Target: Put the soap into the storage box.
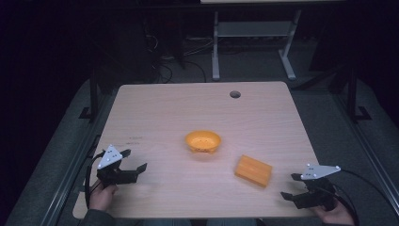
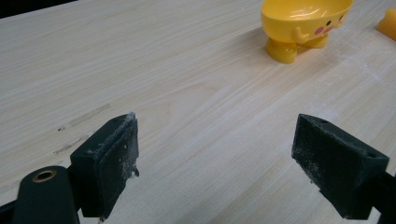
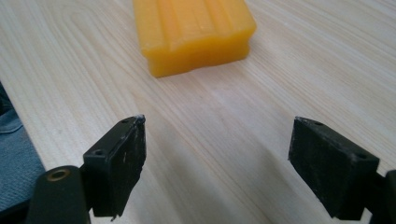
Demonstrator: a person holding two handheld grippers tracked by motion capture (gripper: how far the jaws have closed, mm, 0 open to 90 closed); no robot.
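A small yellow bowl (image 1: 203, 141) with a painted face and little feet stands near the middle of the wooden table (image 1: 188, 103); the left gripper view shows the bowl (image 2: 303, 23) at top right. An orange ridged block (image 1: 253, 170) lies to the bowl's right and nearer me; in the right gripper view the block (image 3: 194, 32) lies just ahead. My left gripper (image 1: 133, 160) rests open at the table's front left, nothing between its jaws (image 2: 215, 163). My right gripper (image 1: 291, 185) is open at the front right, a short way from the block, and holds nothing (image 3: 217, 168).
A round cable hole (image 1: 235, 94) is cut near the table's far edge. Beyond the table stands a white desk frame (image 1: 254, 42) on a dark floor with cables. Bare wood lies between the grippers and around the bowl.
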